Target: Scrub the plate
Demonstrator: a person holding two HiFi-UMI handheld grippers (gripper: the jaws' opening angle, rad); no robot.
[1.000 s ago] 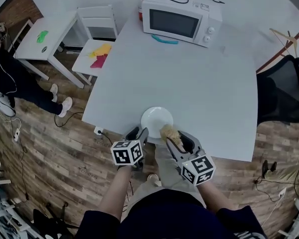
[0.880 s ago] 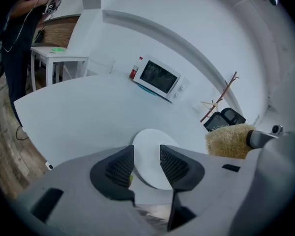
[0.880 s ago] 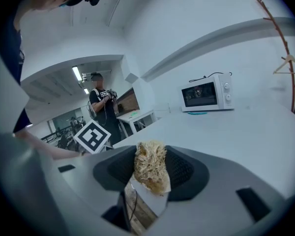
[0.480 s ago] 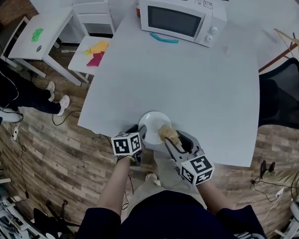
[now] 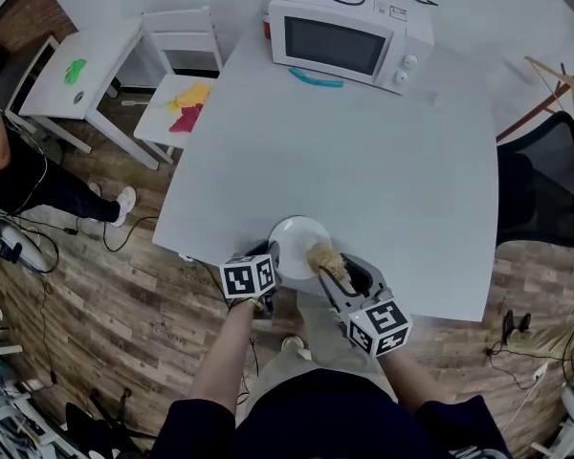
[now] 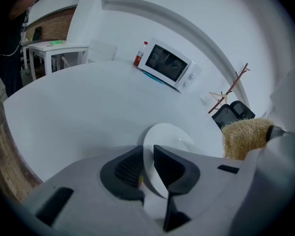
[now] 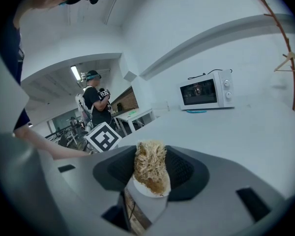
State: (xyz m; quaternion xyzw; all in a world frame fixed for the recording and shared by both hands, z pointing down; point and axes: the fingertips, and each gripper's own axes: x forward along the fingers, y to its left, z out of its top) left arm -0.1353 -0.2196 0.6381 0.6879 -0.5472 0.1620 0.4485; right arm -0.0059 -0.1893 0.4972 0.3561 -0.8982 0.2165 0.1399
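Plate [image 5: 301,240] being secured at the table's [image 5: 364,161] near edge, scrubbing not yet begun.
The left tool [image 5: 271,254] was closing its jaws onto the plate's near-left rim, which lay between them with the pads seemingly just in touch. The right tool [image 5: 337,275] was clamped on a fibrous scrubber [image 5: 321,256], held just at the plate's right rim. The step was judged to be steadying; next, a firm hold and the scrubber lowered onto the plate's face would be needed. Both forearms were stretched forward, the tools angled inward toward the plate.
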